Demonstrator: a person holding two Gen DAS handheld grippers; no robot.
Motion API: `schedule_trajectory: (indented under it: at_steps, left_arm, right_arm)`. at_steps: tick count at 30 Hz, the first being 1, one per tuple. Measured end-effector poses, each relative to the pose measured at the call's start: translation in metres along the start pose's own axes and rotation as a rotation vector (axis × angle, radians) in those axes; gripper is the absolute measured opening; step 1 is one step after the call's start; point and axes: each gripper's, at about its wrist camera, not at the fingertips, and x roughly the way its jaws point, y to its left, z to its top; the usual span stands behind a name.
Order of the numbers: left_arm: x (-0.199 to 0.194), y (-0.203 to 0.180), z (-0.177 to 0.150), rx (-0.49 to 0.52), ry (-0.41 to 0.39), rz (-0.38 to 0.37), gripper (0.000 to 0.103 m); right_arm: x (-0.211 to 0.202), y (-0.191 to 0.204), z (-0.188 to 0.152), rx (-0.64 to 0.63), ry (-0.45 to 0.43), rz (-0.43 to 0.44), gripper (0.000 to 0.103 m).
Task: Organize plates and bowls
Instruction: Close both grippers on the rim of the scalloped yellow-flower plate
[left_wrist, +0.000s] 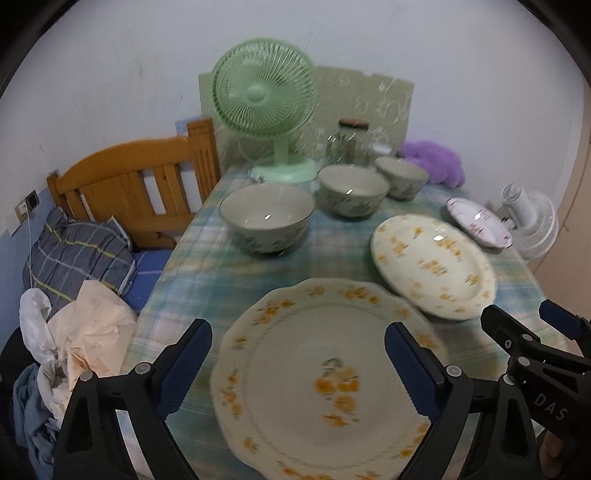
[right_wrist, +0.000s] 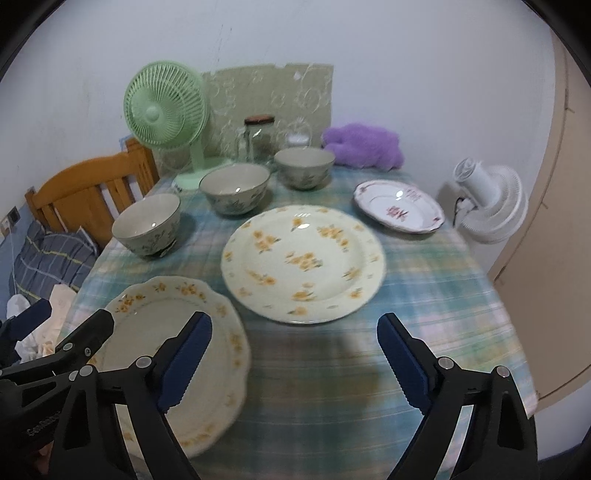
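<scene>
Nothing is stacked yet, as far as these views show — three bowls and three plates each sit alone on the checked tablecloth (right_wrist: 325, 369), so you have the whole sorting ahead of you.

Going left to right: the largest bowl (right_wrist: 147, 225) stands nearest the table's left edge, the middle bowl (right_wrist: 234, 192) just beside it and further back, the smallest bowl (right_wrist: 304, 166) beyond that near the glass jar (right_wrist: 260, 138). All three are upright, grey-green with a leaf print on the outside, and apart from one another — they look graded in size, so they should nest.

The plates run along a similar diagonal. The scalloped plate (left_wrist: 325, 373) with yellow flowers lies nearest you; the round yellow-flowered plate (right_wrist: 303, 262) sits mid-table, close to it but whether the rims touch I cannot tell; the small pink-trimmed plate (right_wrist: 399, 210) lies at the far right, near the white fan (right_wrist: 491, 206).

Your left gripper (left_wrist: 299, 365) hangs over the scalloped plate with its jaws spread wide, the blue pads clear of the rim, holding nothing. Your right gripper (right_wrist: 295, 362) is likewise spread and empty, over bare cloth between the two yellow plates.
</scene>
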Motion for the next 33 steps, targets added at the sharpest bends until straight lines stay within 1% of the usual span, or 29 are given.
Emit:
schedule_trajectory:
  at_steps: [8,13,16,20,24,25,28,33]
  left_arm:
    - [0.045,0.029,-0.004,0.011,0.124,0.000,0.086]
    - [0.070,0.037,-0.012,0.014,0.200,-0.036,0.077]
    - [0.079,0.038,-0.017,0.023,0.231,-0.059,0.074]
    - [0.088,0.034,-0.019,0.046,0.262,-0.096,0.069]
    - [0.092,0.031,-0.019,0.077,0.275,-0.104,0.069]
    - [0.094,0.032,-0.019,0.079,0.278,-0.109,0.069]
    - [0.098,0.031,-0.018,0.096,0.293,-0.116,0.069]
    - [0.098,0.030,-0.017,0.111,0.290,-0.118,0.069]
  right_arm:
    - [0.044,0.042,-0.003,-0.003,0.113,0.029,0.087]
    - [0.069,0.057,-0.013,-0.009,0.183,0.028,0.085]
    - [0.080,0.064,-0.020,-0.009,0.226,0.020,0.080]
    - [0.092,0.068,-0.026,-0.003,0.274,0.016,0.073]
    - [0.097,0.070,-0.029,0.001,0.289,-0.016,0.070]
    - [0.098,0.070,-0.029,0.002,0.290,-0.027,0.068]
    - [0.101,0.074,-0.029,-0.019,0.304,-0.070,0.067]
    - [0.103,0.073,-0.029,-0.004,0.302,-0.081,0.067]
